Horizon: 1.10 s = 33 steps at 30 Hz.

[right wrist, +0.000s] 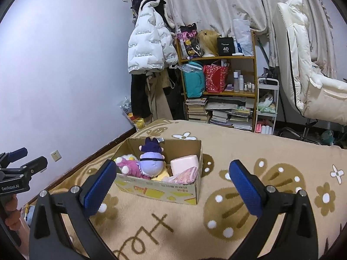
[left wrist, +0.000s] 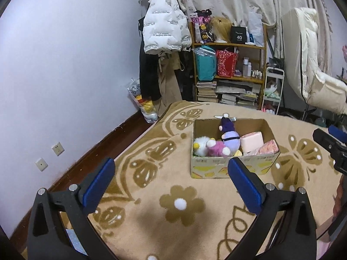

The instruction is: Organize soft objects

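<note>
A cardboard box (left wrist: 238,166) (right wrist: 162,191) stands on a beige patterned blanket (left wrist: 177,221) (right wrist: 249,151). Inside it lie a purple plush doll (left wrist: 229,137) (right wrist: 151,161), a pink plush (left wrist: 216,148) (right wrist: 130,165), a white fluffy toy (left wrist: 200,146), a pale pink block (left wrist: 252,142) (right wrist: 184,162) and a pink cloth bundle (left wrist: 267,148) (right wrist: 186,175). My left gripper (left wrist: 171,166) is open and empty, hanging short of the box. My right gripper (right wrist: 172,168) is open too, with nothing between its blue pads, just in front of the box.
The blanket covers a bed beside a lilac wall (left wrist: 65,65). Past the bed's far edge stand a cluttered wooden shelf (left wrist: 229,69) (right wrist: 219,82), hanging coats (left wrist: 164,28) (right wrist: 149,49), a white trolley (right wrist: 266,106) and a white padded chair (right wrist: 303,65). A bag of toys (left wrist: 143,101) lies on the floor.
</note>
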Each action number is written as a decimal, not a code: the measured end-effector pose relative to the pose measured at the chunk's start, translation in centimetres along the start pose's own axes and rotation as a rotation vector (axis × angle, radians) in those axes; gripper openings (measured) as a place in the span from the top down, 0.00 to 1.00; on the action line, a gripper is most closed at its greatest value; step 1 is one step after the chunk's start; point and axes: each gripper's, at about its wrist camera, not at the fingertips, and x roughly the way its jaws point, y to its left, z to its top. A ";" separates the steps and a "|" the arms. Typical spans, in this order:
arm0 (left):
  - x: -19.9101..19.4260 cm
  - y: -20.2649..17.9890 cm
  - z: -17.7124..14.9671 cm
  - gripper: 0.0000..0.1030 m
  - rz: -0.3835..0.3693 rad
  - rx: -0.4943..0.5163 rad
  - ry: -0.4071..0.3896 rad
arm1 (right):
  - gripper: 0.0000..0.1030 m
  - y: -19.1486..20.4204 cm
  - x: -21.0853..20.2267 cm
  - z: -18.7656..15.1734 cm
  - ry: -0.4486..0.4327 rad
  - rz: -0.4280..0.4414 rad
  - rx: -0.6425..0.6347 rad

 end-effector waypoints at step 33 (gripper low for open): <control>3.0 -1.6 -1.2 0.00 0.002 0.044 0.039 | 0.00 -0.7 3.3 -2.8 0.112 0.005 -0.006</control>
